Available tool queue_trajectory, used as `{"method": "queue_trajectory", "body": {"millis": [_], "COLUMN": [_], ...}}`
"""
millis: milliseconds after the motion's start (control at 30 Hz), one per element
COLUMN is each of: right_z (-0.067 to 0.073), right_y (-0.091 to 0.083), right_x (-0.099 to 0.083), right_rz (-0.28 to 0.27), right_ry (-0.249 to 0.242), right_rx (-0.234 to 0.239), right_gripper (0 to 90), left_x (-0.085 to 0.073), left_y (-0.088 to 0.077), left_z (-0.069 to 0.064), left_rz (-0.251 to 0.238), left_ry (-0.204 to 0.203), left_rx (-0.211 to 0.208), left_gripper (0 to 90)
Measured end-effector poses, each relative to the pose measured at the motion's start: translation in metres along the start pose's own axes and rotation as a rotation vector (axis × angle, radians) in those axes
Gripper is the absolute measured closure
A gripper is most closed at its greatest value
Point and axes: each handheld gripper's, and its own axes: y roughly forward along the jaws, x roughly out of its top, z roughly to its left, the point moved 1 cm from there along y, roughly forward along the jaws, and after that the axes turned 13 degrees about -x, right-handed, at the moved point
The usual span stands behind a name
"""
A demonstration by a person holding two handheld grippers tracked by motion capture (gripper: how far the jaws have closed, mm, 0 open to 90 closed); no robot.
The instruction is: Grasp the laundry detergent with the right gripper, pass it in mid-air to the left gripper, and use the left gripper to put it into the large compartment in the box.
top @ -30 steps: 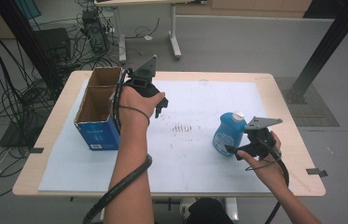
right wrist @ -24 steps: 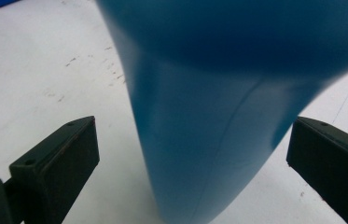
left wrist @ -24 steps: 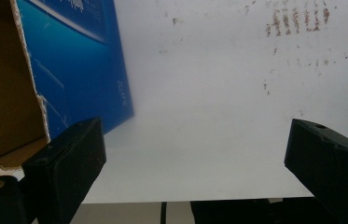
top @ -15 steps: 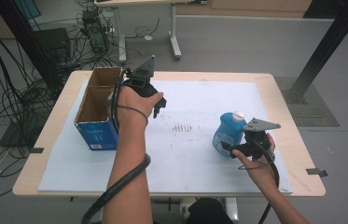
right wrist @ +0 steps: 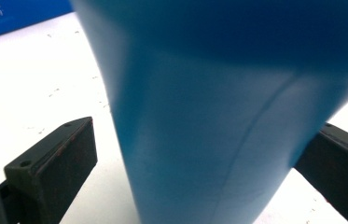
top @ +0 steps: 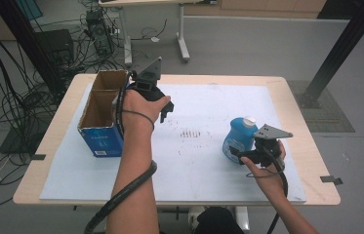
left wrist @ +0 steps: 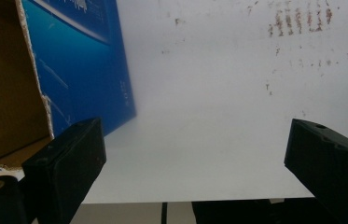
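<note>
A blue bottle (top: 238, 138) with a white cap stands upright on the white mat (top: 204, 165), right of centre. My right gripper (top: 236, 154) is at its near side, open, one jaw on either side of the bottle's lower body (right wrist: 218, 140). A gap shows between the left jaw and the bottle. My left gripper (top: 165, 110) hovers open above the mat, just right of the open cardboard box (top: 102, 114) with blue sides. That box (left wrist: 73, 60) rises at the left of the left gripper view, and nothing lies between this gripper's (left wrist: 199, 154) jaws.
Brown speckled stains (top: 189, 132) mark the mat's middle. The wooden table (top: 311, 146) rim shows around the mat. Cables and equipment (top: 96, 34) lie on the floor beyond the far left corner, and a dark post (top: 335, 53) stands at the right.
My right gripper has edged left, closer around the blue bottle. The left gripper has barely moved.
</note>
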Motion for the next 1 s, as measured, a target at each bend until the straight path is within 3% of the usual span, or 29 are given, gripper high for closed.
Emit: {"method": "queue_trajectory", "body": {"millis": [1000], "right_z": [0.0021], "right_y": [0.0029], "right_x": [-0.0017], "right_rz": [-0.045], "right_ry": [0.015], "right_rx": [-0.004], "right_gripper": [0.6], "left_x": [0.0006], "left_y": [-0.0004], "left_z": [-0.0033], "left_rz": [-0.002], "left_ry": [0.007], "left_rx": [-0.005], "left_gripper": [5.8]}}
